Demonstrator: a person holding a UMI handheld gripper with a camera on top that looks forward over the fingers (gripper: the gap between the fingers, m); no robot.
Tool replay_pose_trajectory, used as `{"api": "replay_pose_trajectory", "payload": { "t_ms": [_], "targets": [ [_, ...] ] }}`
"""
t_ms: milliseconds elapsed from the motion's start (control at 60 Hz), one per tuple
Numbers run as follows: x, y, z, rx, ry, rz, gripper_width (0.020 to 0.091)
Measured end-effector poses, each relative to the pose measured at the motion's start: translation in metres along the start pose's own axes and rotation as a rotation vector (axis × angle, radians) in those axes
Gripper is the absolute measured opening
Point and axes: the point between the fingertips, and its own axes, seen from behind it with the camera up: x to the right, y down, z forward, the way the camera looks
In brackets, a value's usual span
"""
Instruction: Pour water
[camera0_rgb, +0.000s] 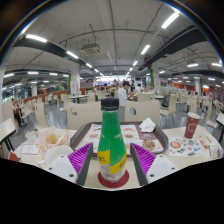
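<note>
- One green bottle (111, 147) stands upright between the fingers of the gripper (112, 160), its dark cap up and its base on the table (100, 184) just ahead.
- Both purple pads (80, 158) flank the bottle's lower body; they look close against it, but I cannot tell whether they press on it or leave a sliver of gap.
- Its long axis runs vertical, neck pointing to the ceiling (so a pour means tipping it well over).
- Judging by the look, it is a plastic drink bottle: light to moderate in weight depending on fill, somewhat squashy in the wall, smooth and a little slippery at the label.
- Best hold, I judge, is the mid-body where the pads already sit, squeezed firmly but not enough to dent it.
- Beyond the fingers, to the right, a red cup (191, 125) sits well apart; trays with food lie farther off on the table.
</note>
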Motion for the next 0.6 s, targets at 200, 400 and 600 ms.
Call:
{"api": "replay_pose_trajectory", "payload": {
  "t_ms": [200,400,600],
  "targets": [
    [0.018,-0.016,-0.06,-0.063,0.031,0.025,0.0852],
    [0.016,-0.065,-0.16,-0.112,0.088,0.095,0.0849],
    [0.01,-0.115,-0.226,-0.138,0.136,0.024,0.0849]
  ]
}}
